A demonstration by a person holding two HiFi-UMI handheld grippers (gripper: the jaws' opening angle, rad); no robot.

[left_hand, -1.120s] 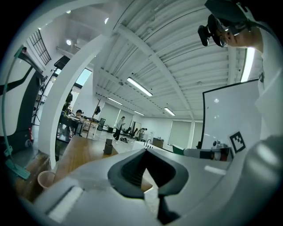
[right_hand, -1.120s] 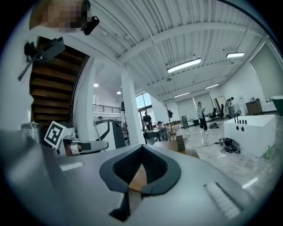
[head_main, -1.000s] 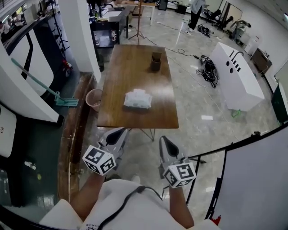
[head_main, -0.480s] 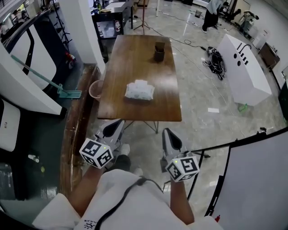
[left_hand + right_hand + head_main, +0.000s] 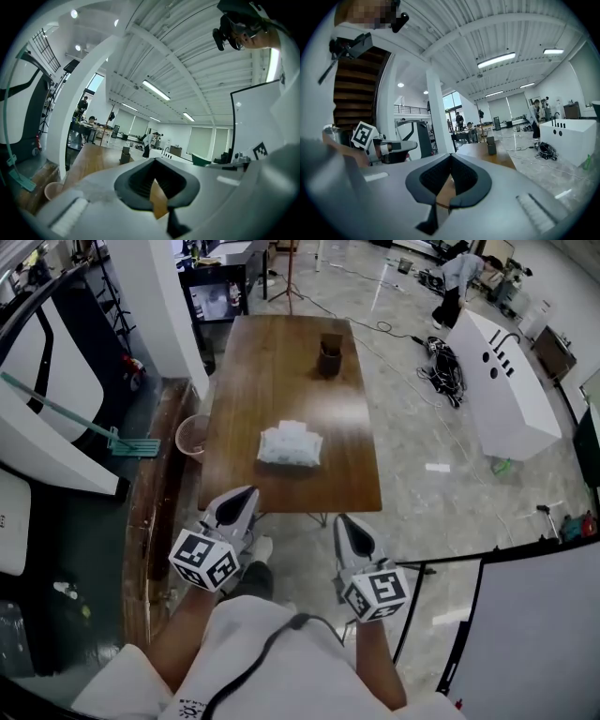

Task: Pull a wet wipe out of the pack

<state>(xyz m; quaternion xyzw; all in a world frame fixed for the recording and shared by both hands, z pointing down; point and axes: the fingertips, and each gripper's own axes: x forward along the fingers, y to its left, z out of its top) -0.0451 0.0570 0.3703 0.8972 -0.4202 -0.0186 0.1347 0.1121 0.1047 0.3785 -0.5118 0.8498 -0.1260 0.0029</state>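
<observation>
The left gripper [image 5: 154, 160] had its jaws pressed together with nothing between them, and the right gripper [image 5: 451, 155] likewise showed its jaws closed and empty. In the head view both hung low in the frame, short of the near edge of the wooden table [image 5: 281, 362], left gripper at lower left, right gripper at lower centre. The wet wipe pack [image 5: 290, 444] lay at the middle of the frame on the table's near half, well apart from both grippers. A dark cup [image 5: 329, 355] stood toward the table's far end.

Left gripper [image 5: 238, 502] and right gripper [image 5: 350, 531] point level, closed.
</observation>
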